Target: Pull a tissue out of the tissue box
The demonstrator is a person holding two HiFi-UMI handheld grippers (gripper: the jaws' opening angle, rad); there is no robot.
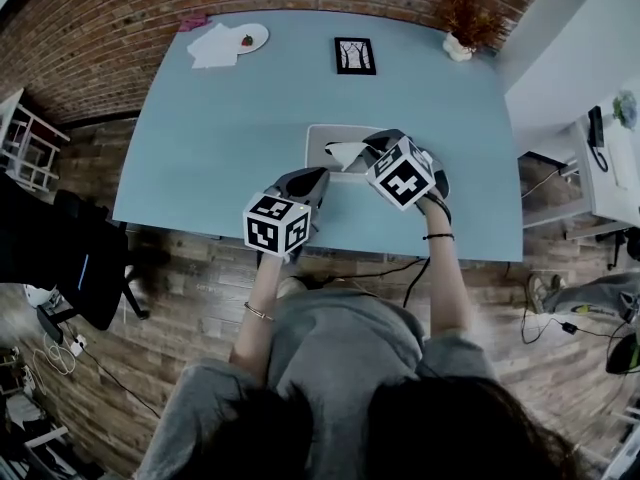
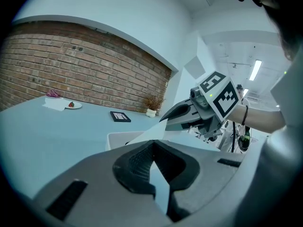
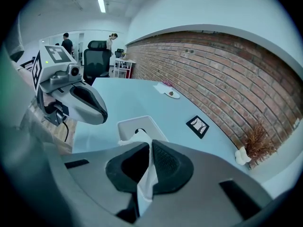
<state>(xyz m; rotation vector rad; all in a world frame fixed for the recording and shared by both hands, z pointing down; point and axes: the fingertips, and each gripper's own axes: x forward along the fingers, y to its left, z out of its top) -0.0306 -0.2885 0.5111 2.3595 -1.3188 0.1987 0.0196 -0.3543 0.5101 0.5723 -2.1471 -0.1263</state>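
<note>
A pale grey tissue box (image 1: 318, 134) lies on the blue table (image 1: 220, 138), close to its near edge. My right gripper (image 1: 368, 147) hangs over the box, shut on a white tissue (image 1: 343, 154) that stretches from the jaws down to the box's slot. In the right gripper view the tissue (image 3: 144, 176) runs between the pads of the right gripper (image 3: 150, 144), with the box (image 3: 129, 125) just beyond. My left gripper (image 1: 319, 175) hovers at the box's near left side, jaws shut and holding nothing. Its own view shows the left gripper (image 2: 153, 143), the box (image 2: 116, 138) and the right gripper (image 2: 164, 119) lifting the tissue (image 2: 151, 133).
At the table's far side stand a small framed picture (image 1: 355, 55), a plate with a strawberry (image 1: 250, 37) beside white napkins (image 1: 212, 47), and a dried plant in a white pot (image 1: 461, 30). A brick wall runs behind. A dark office chair (image 1: 88, 268) stands on the left.
</note>
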